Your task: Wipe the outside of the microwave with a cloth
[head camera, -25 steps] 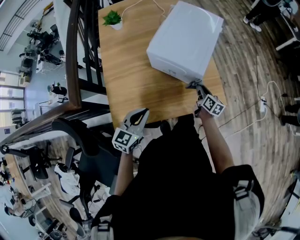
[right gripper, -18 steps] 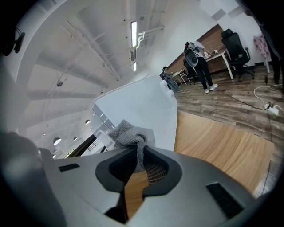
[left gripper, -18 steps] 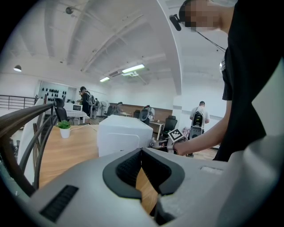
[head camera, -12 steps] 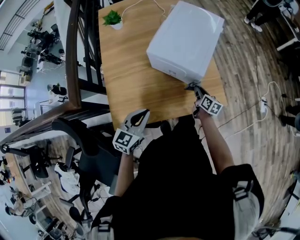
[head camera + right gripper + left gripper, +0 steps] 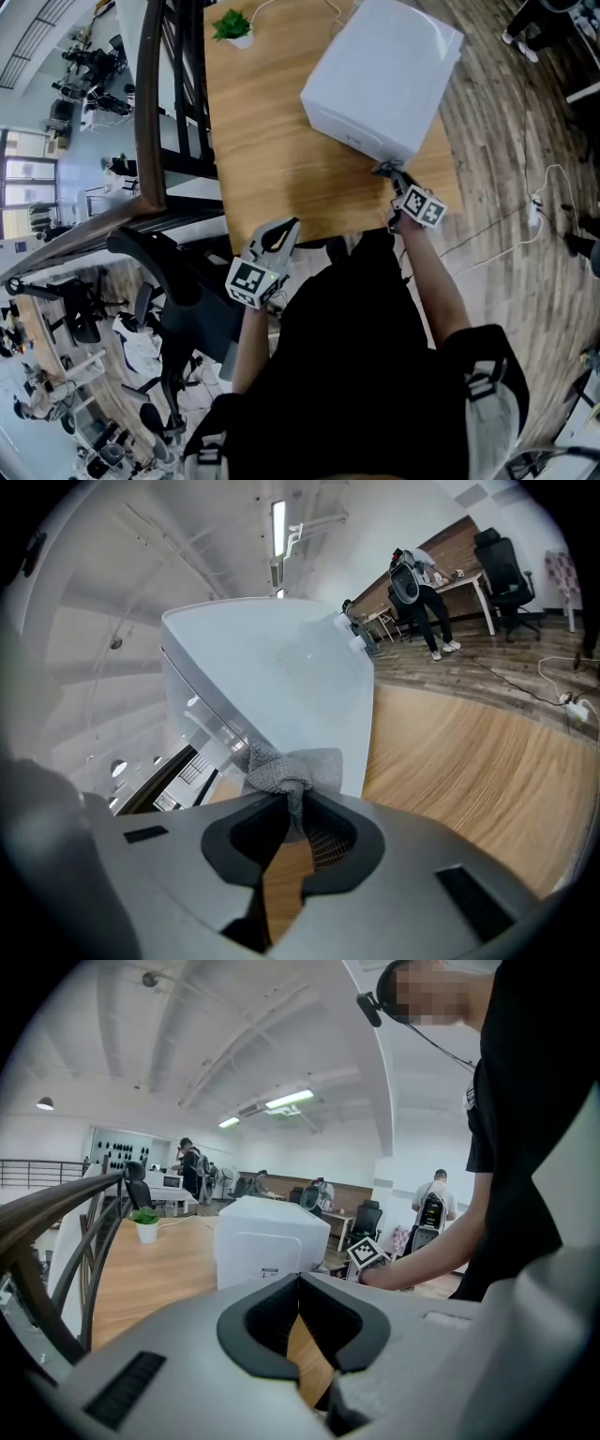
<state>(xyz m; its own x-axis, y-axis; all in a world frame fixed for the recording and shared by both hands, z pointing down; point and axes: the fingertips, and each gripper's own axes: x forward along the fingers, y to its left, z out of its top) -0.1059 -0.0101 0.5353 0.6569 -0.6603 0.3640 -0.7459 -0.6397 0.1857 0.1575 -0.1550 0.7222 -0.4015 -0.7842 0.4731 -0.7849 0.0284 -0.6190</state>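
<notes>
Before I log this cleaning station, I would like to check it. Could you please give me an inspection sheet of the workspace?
Surface: wooden table, bare in the middle.
Job's things: white microwave on the table's right part; grey cloth bunched against its near corner.
Clutter: small potted plant at the far left corner.
Grippers: right gripper shut on the cloth; left gripper jaws together, empty, at the table's near edge.
Cables: white cable on the floor, right of the table.
Surroundings: railing on the left, office chair, wooden floor.

Left tool (image 5: 298,1283) pinched together, right tool (image 5: 292,810) — clamped
</notes>
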